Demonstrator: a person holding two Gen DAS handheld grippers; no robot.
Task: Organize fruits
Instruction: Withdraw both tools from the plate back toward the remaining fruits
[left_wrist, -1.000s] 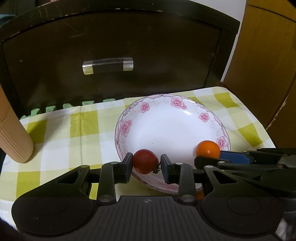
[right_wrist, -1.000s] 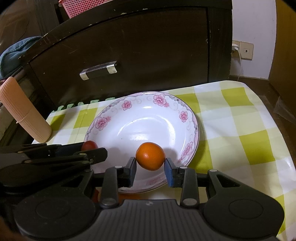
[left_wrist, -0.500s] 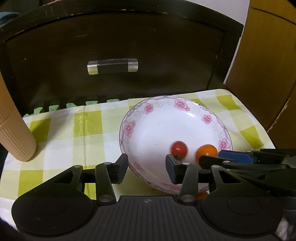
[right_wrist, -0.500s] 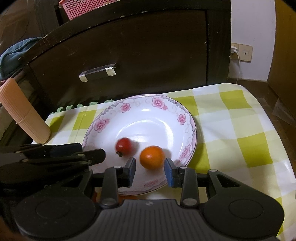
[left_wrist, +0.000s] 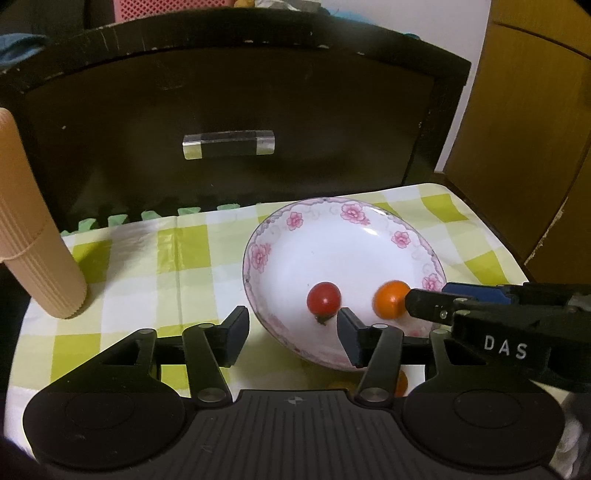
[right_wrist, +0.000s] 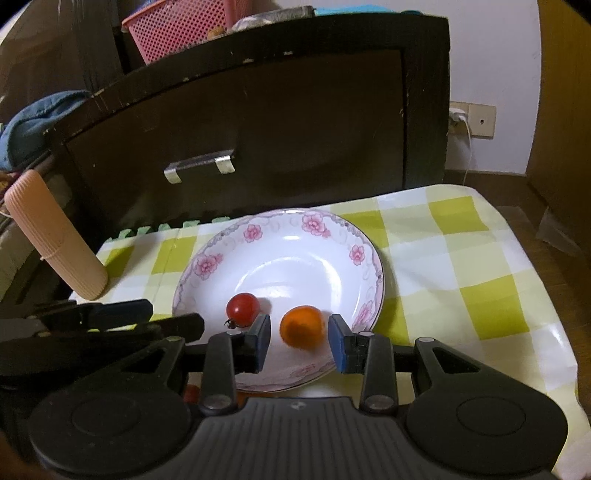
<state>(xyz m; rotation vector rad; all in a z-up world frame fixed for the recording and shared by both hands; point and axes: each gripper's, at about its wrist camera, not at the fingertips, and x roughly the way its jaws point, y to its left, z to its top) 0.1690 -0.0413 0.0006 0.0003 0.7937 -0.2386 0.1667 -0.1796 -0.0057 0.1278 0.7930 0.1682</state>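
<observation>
A red cherry tomato (left_wrist: 324, 298) (right_wrist: 242, 304) and an orange fruit (left_wrist: 390, 299) (right_wrist: 302, 326) lie in a white plate with pink flowers (left_wrist: 295, 229) (right_wrist: 280, 221) on the checked cloth. My left gripper (left_wrist: 291, 336) is open and empty over the plate's near rim, left of the tomato. My right gripper (right_wrist: 299, 343) is open, its pads either side of the orange fruit with gaps showing. More orange and red fruit (left_wrist: 400, 382) (right_wrist: 190, 393) peeks out below the plate's near rim.
A ribbed beige cylinder (left_wrist: 33, 236) (right_wrist: 55, 240) stands at the table's left. A dark drawer front with a clear handle (left_wrist: 229, 144) (right_wrist: 199, 166) rises right behind the table. A pink basket (right_wrist: 184, 29) sits on top of it. The table edge drops off on the right.
Both grippers opened and let go of their fruit. The tomato rolled right into the plate beside the orange fruit. Both grippers pulled back and up.
</observation>
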